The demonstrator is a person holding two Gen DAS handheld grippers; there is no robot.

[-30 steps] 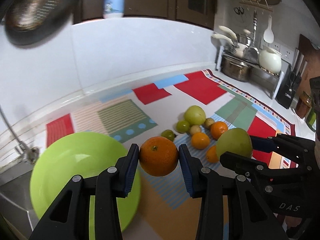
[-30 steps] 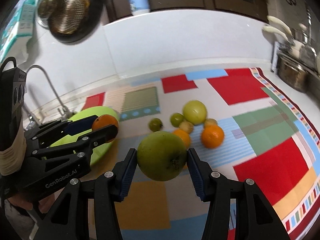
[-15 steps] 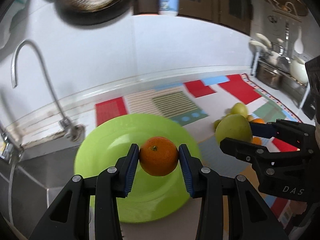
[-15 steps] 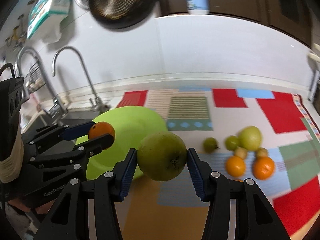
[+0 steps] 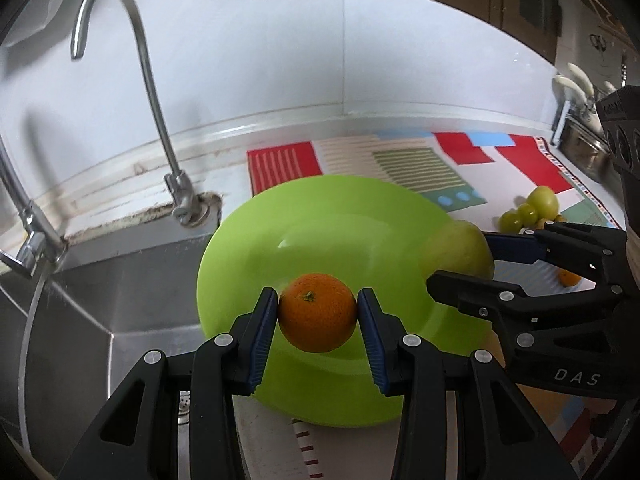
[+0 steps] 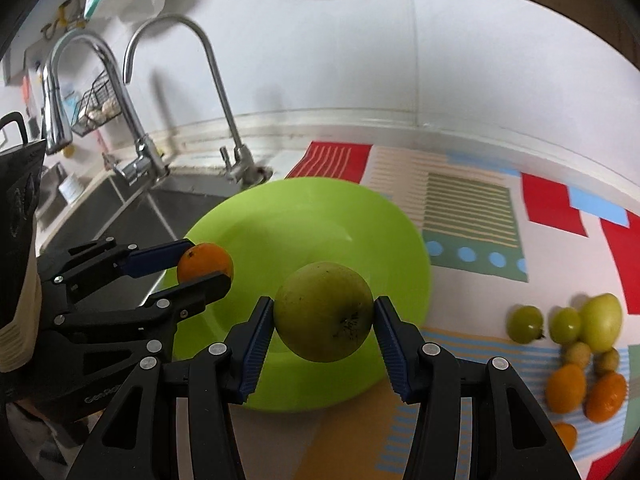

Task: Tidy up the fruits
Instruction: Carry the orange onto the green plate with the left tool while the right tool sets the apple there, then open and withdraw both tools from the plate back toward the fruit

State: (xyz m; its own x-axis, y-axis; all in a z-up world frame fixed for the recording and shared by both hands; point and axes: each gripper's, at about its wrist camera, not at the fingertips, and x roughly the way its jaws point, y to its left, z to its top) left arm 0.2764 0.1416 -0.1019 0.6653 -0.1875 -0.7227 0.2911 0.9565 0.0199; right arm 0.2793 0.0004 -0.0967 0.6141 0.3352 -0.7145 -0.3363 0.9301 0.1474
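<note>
Looking along the left wrist camera, the left gripper (image 5: 317,313) has its blue pads clamped on an orange (image 5: 317,312), one on each flank, stem end up. The fruit hangs over the near part of a lime-green plate (image 5: 320,224) that lies on the worktop (image 5: 224,172) just beside the steel sink (image 5: 100,280). At about three o'clock of the orange, the right gripper (image 5: 460,258) reaches in from the side with a green apple (image 5: 460,248) pinched between its pads, over the plate's right rim. A curved tap (image 5: 152,92) stands at ten o'clock. Far off at two o'clock, a few loose green fruits (image 5: 532,208) sit on the patterned mat (image 5: 440,160).

From the right wrist camera, the right gripper (image 6: 324,328) holds the green apple (image 6: 324,328) squarely between both pads, a dark blemish low on its skin, above the near edge of the lime-green plate (image 6: 320,216). At nine o'clock, the left gripper (image 6: 206,266) comes in with the orange (image 6: 205,261) gripped over the plate's left rim, next to the sink (image 6: 120,208). The remaining fruit, green ones (image 6: 564,320) and small orange ones (image 6: 584,392), lies in a cluster on the mat (image 6: 472,208) at three o'clock, well apart from the plate.
</note>
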